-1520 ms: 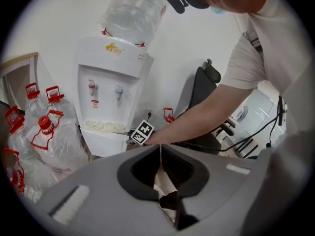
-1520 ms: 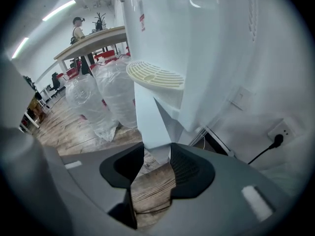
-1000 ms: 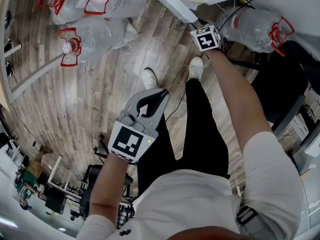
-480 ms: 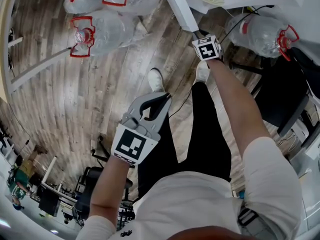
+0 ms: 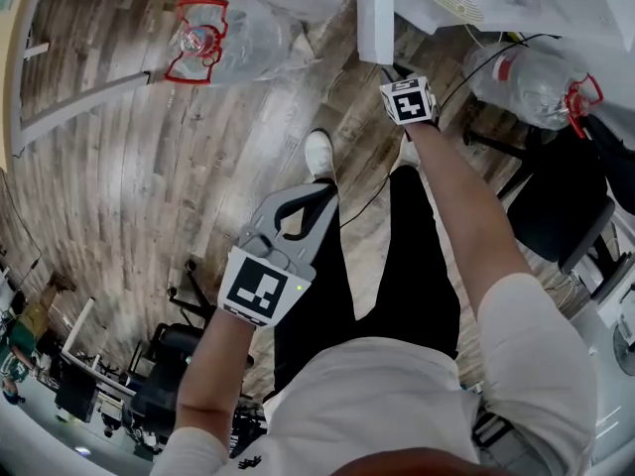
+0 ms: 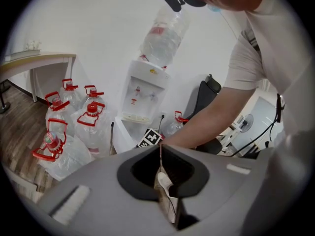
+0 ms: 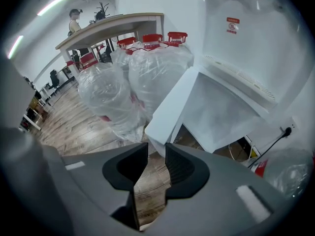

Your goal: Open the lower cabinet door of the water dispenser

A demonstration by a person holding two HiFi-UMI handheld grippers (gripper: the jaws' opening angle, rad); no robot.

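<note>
Though possibly laminate, plank floor [image 5: 149, 186] beneath water jugs [image 5: 238, 48] and cabinet door [image 5: 375, 18].

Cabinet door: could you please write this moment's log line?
cabinet door: open | right gripper: jaws apart, just closing, gripping nothing | left gripper: shut, empty

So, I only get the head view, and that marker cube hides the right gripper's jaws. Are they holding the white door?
Observer: No. In the right gripper view the right gripper has its jaws apart. They have just been closing, but nothing is pinched and floor shows through the gap.
Operator: Where is the door, then?
Observer: The cabinet door stands swung open, with its lower corner just beyond the tips. I cannot tell whether they touch.
Operator: What does the whole machine look like?
Observer: The left gripper view shows the water dispenser upright, with a big bottle upended on top.
</note>
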